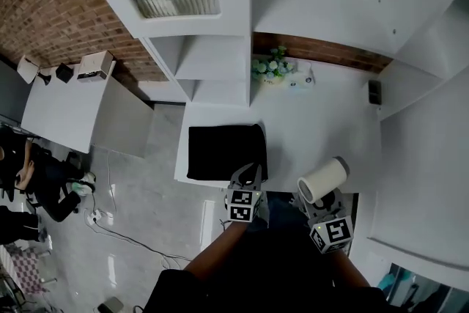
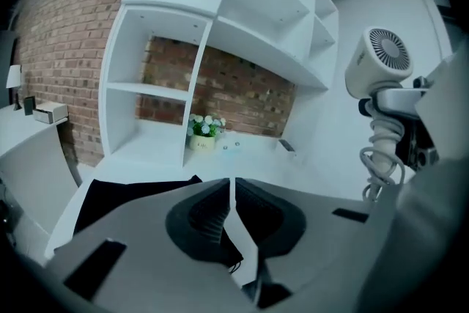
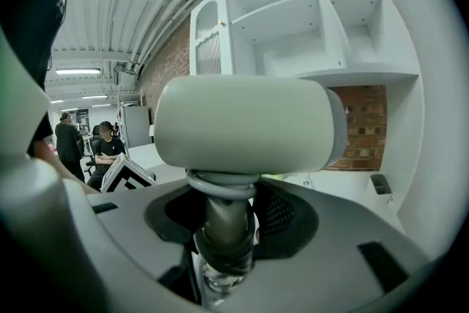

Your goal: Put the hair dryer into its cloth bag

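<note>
A black cloth bag lies flat on the white table; it also shows in the left gripper view as the black cloth bag at the lower left. My left gripper hovers over the bag's near right corner, its jaws shut; a scrap of black cloth shows through the gap below them. To its right, my right gripper is shut on the handle of the white hair dryer, whose barrel lies crosswise above the jaws. The dryer's rear grille and coiled cord show at the right of the left gripper view.
A pot of flowers and a small dark object stand at the table's back, below white shelves on a brick wall. A side table with devices and seated people are at the left.
</note>
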{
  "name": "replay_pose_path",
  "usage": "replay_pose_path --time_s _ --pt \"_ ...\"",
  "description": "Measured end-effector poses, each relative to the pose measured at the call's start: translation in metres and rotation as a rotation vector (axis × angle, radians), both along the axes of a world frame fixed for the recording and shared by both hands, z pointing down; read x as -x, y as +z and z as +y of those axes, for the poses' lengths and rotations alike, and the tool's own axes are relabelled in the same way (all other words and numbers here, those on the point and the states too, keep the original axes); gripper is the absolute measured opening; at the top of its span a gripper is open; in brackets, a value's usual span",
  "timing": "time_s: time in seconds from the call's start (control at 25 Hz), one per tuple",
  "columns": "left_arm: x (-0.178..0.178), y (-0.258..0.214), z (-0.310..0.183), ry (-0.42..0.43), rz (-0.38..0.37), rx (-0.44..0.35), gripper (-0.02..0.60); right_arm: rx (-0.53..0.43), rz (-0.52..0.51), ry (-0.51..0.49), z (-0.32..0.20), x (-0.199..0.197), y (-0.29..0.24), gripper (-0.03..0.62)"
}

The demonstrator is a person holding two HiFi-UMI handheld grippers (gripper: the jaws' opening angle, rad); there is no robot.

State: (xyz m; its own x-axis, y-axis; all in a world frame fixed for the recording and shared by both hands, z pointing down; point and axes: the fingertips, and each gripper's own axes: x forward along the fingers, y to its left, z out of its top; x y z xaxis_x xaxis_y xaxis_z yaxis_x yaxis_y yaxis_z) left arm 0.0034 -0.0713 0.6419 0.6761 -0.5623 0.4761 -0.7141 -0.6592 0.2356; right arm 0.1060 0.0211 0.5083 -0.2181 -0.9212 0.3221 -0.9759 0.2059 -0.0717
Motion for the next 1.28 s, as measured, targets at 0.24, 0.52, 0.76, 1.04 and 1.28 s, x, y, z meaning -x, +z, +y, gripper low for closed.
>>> replay_pose_path --time_s 0.24,0.52,0.76,1.04,1.28 --pt "-0.015 0.043 -0.028 0.0 -0.076 0.103 0.037 0.015 0.033 -0.025 -0.037 -0.026 0.017 0.195" --pt "-0.03 0.101 -0.049 -0.024 -0.188 0.225 0.12 0.077 0.038 -0.069 -0.075 -0.048 0.049 0.195" --pt "-0.04 0.134 -0.055 -0.049 -0.234 0.343 0.146 0.122 0.062 -0.119 -0.098 -0.056 0.064 0.195" --pt "-0.031 0.172 -0.063 -0.068 -0.382 0.382 0.127 0.166 0.102 -0.218 -0.118 -0.051 0.087 0.196" --pt "-0.022 0.156 -0.07 -0.107 -0.33 0.354 0.043 0.226 0.183 -0.368 -0.128 -0.031 0.115 0.195"
